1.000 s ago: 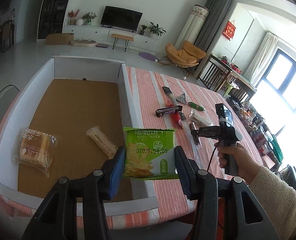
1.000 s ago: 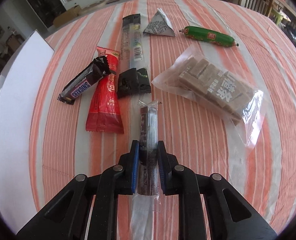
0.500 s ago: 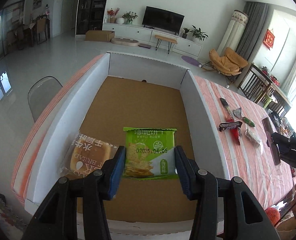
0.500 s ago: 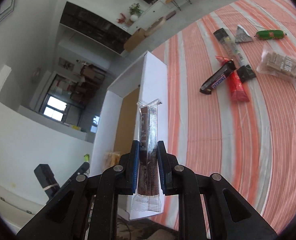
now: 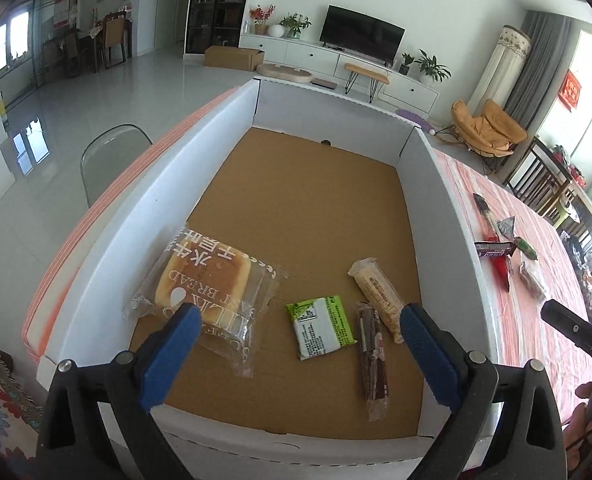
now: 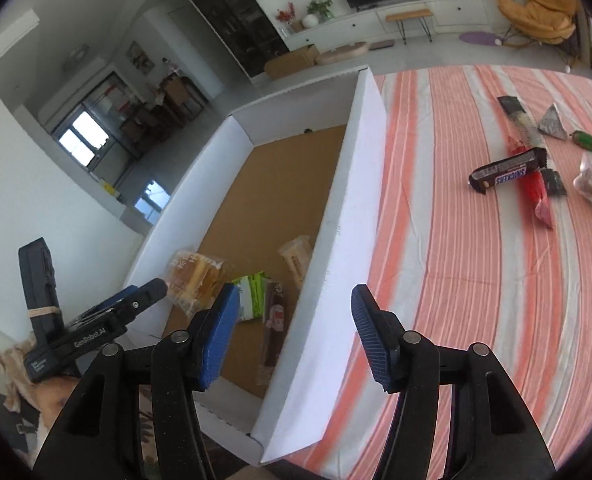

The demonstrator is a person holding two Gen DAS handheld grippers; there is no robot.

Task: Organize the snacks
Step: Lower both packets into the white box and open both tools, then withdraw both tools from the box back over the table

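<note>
Left gripper (image 5: 298,334): jaws wide apart after just opening, nothing between the pads, poised above the near end of the box (image 5: 143,216). Cracker pack (image 5: 320,327) flat on the box floor just below the gap, at 12 o'clock from the tongs. Brown bar (image 5: 372,354) beside it at 3 o'clock, lengthwise, touching or nearly touching the pale roll (image 5: 378,292) at 1 o'clock. Bread pack (image 5: 205,286) at 10 o'clock, partly behind the left pad.

Right gripper (image 6: 293,330): jaws also parted after just opening, empty, straddling the box's white side wall. Brown bar (image 6: 273,320) on the cardboard floor inside, at 11 o'clock from these tongs.

On the striped cloth (image 6: 456,280) at 2 o'clock, well apart from the box: Snickers (image 6: 506,170) across a red pack (image 6: 536,188), plus 4 more snacks near them.
</note>
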